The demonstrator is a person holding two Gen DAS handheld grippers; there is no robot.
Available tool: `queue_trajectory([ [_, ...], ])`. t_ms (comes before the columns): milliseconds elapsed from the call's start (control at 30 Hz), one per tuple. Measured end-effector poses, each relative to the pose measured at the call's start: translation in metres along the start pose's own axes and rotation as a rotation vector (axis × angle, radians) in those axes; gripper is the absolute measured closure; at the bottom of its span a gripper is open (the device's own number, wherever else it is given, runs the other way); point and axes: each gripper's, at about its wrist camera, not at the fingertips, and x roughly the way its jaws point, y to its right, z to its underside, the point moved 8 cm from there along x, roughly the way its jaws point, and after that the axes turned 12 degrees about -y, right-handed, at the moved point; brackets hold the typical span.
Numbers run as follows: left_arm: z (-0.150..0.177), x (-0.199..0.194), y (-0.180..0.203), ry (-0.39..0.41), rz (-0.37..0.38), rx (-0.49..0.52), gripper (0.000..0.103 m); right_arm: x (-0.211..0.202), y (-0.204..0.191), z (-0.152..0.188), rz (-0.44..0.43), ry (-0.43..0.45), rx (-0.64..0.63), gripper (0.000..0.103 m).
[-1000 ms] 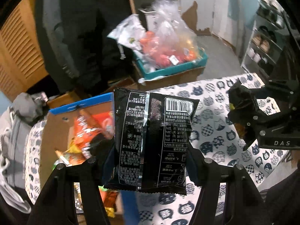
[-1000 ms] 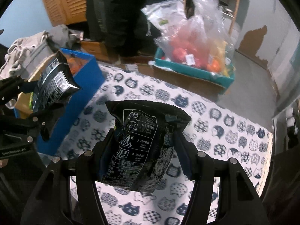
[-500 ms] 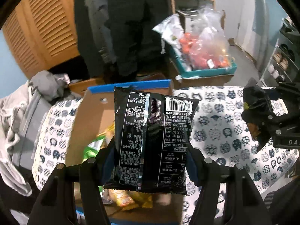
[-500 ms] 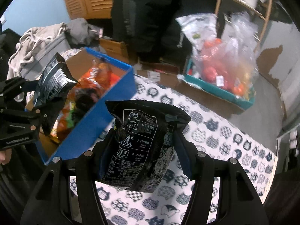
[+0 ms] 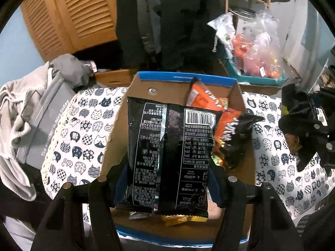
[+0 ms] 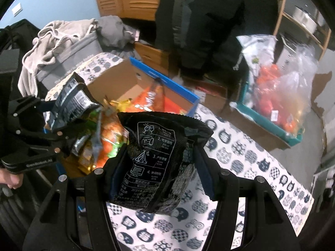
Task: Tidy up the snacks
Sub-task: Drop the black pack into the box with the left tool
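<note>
While both hands hang over the table, here is the call:
Left gripper (image 5: pixel 167 179): jaws partly open but clamped on a black snack packet (image 5: pixel 169 156) — barcode side to the camera, held upright right above the open box.
Right gripper (image 6: pixel 159 177): jaws at a middling spread, pinching a second black packet (image 6: pixel 161 163) that bulges between the pads; it hangs over the cat-print tablecloth (image 6: pixel 261 167), with the box at about 10 o'clock from it.
Cardboard box (image 5: pixel 184 79): blue-edged, open, sitting on the table; in the left wrist view it fills the centre behind the held packet.
Already in the box: orange packets (image 5: pixel 207 100) at 1 o'clock from the left packet, a dark packet (image 5: pixel 240 138) at 3 o'clock, yellow and green wrappers lower down — so, judging by that pile, a good share is stowed.
Still to do: both black packets are in the air, neither released; the left one looks next to drop, the right one needs to travel over the box rim first.
Beyond the table: a teal tray with clear bags of orange goods (image 6: pixel 278 96) at 2 o'clock in the right wrist view — whether that belongs to the task, I cannot tell.
</note>
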Motion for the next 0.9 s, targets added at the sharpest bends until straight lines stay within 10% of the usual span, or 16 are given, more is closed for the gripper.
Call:
queue_trajectory([
  [900,-0.015,-0.016,-0.078,0.026,-0.047,-0.166,0.025,0.042,-0.068,-0.074,-0.108,-0.038,-0.063,0.042],
])
